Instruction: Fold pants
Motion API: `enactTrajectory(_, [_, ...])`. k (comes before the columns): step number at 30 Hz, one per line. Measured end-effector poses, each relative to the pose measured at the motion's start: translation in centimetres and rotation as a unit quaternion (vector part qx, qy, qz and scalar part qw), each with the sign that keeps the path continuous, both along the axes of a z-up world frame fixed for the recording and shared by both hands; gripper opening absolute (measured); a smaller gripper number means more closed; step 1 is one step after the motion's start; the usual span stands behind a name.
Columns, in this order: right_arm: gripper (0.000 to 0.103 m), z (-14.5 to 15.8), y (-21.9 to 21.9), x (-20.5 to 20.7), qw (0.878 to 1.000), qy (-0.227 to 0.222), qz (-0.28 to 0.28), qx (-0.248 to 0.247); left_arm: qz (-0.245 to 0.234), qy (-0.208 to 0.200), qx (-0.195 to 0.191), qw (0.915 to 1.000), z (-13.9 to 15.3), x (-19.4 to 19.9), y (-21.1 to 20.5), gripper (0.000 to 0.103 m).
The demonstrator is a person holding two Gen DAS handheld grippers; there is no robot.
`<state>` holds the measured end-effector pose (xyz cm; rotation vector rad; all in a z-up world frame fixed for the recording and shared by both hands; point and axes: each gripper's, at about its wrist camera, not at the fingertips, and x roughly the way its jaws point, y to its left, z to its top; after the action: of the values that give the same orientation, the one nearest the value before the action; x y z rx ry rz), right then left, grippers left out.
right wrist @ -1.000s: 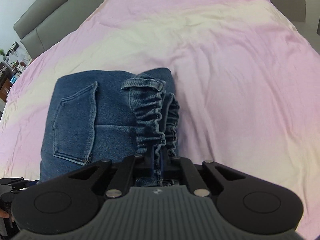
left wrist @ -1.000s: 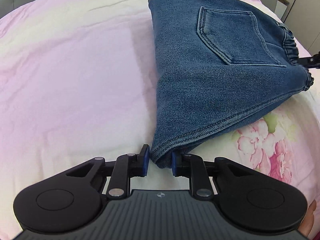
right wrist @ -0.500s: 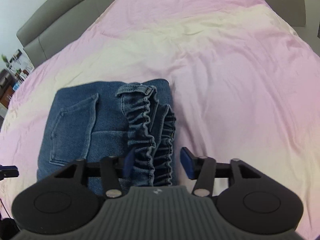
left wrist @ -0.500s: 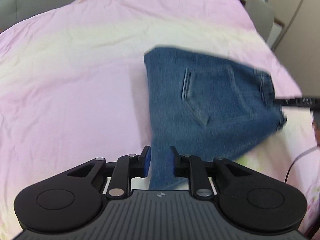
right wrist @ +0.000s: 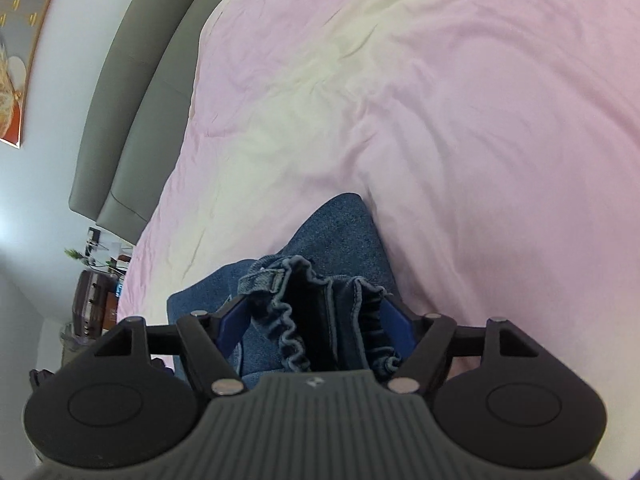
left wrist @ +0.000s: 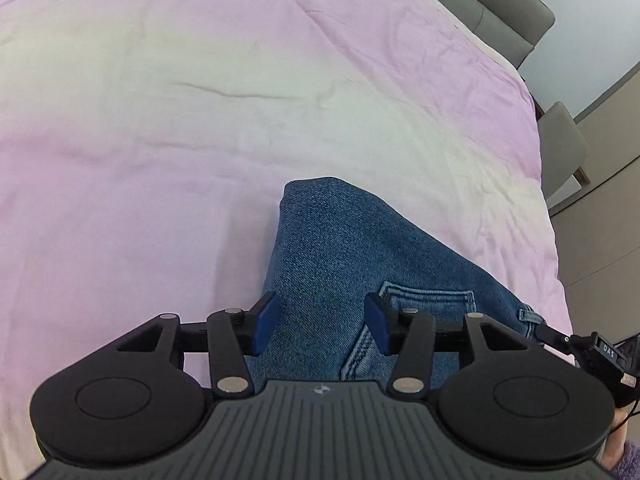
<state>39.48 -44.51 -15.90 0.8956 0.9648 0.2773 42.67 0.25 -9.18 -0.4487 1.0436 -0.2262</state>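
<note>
Folded blue denim pants [left wrist: 352, 256] lie on the pink bedsheet [left wrist: 160, 120], back pocket facing up. My left gripper [left wrist: 322, 326] is open, its jaws wide apart above the folded leg edge, holding nothing. In the right wrist view the pants' gathered elastic waistband [right wrist: 316, 316] sits between the blue pads of my right gripper [right wrist: 316, 324], which is open wide; the waistband stands bunched and gapes open. The tip of the right gripper [left wrist: 576, 344] shows at the right edge of the left wrist view.
A grey upholstered headboard [right wrist: 132, 92] runs along the bed's far side. A dark nightstand with clutter [right wrist: 92, 296] stands beside it. A grey chair [left wrist: 560, 148] and a beige wall lie past the bed's right edge.
Both grippers have let go of the pants and opened. The pants have dropped flat onto the sheet. Both cameras have swung and now look along the bed from above the pants.
</note>
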Motion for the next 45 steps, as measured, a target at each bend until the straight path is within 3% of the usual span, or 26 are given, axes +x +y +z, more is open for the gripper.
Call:
enactTrajectory(3, [0.066,-1.0,-0.1,0.5,0.999,0.002,0.003,0.032,0.017,0.014,-0.013,0.9997,-1.2,1.0,0.4,0.058])
enactTrajectory(5, [0.038,-1.3,-0.2,0.7,0.999,-0.003,0.007,0.051,0.023,0.017,-0.015,0.9995,-1.8,1.3,0.5,0.05])
enactTrajectory(8, [0.02,1.0,0.9,0.4,0.998,-0.043,0.039,-0.008,0.022,0.006,0.005,0.9997,-2.0,1.1,0.3,0.036])
enactTrajectory(11, [0.012,4.4,2.3,0.3,0.993,-0.1,0.065,-0.022,0.039,0.002,0.02,0.999,-1.9,0.8,0.3,0.029])
enactTrajectory(13, [0.011,6.9,3.3,0.3,0.987,-0.133,0.075,-0.041,0.057,-0.006,0.029,0.998,-1.7,0.7,0.5,0.025])
enactTrajectory(15, [0.009,7.5,3.7,1.2,0.989,-0.111,0.063,-0.079,0.053,-0.014,0.035,0.9979,-1.5,0.7,0.4,0.023])
enactTrajectory(20, [0.007,2.6,2.4,2.5,0.992,-0.017,0.017,-0.126,0.032,-0.019,0.024,0.999,-2.4,1.4,0.4,0.025])
enactTrajectory(23, [0.007,1.1,2.8,2.9,0.989,-0.011,0.01,-0.149,0.039,0.0,0.021,0.999,-4.2,2.2,0.6,0.04])
enactTrajectory(27, [0.009,2.4,3.8,3.4,0.984,-0.002,0.018,-0.179,0.048,0.0,0.01,0.9988,-3.6,1.9,1.0,0.038])
enactTrajectory(31, [0.024,6.2,5.0,1.5,0.966,-0.051,0.044,-0.25,0.04,-0.046,0.025,0.9978,-0.7,-0.1,2.0,0.032])
enactTrajectory(37, [0.02,10.1,8.1,-4.6,0.938,-0.115,0.1,-0.312,-0.051,-0.096,0.059,0.9923,2.2,-5.1,-0.7,0.032])
enactTrajectory(42, [0.019,9.0,11.8,-8.6,0.901,-0.147,0.156,-0.376,-0.103,-0.109,0.088,0.9848,1.7,-8.8,-3.6,0.03])
enactTrajectory(45, [0.02,7.4,11.9,-9.8,0.891,-0.144,0.158,-0.4,-0.117,-0.087,0.086,0.9855,0.6,-10.3,-3.9,0.024])
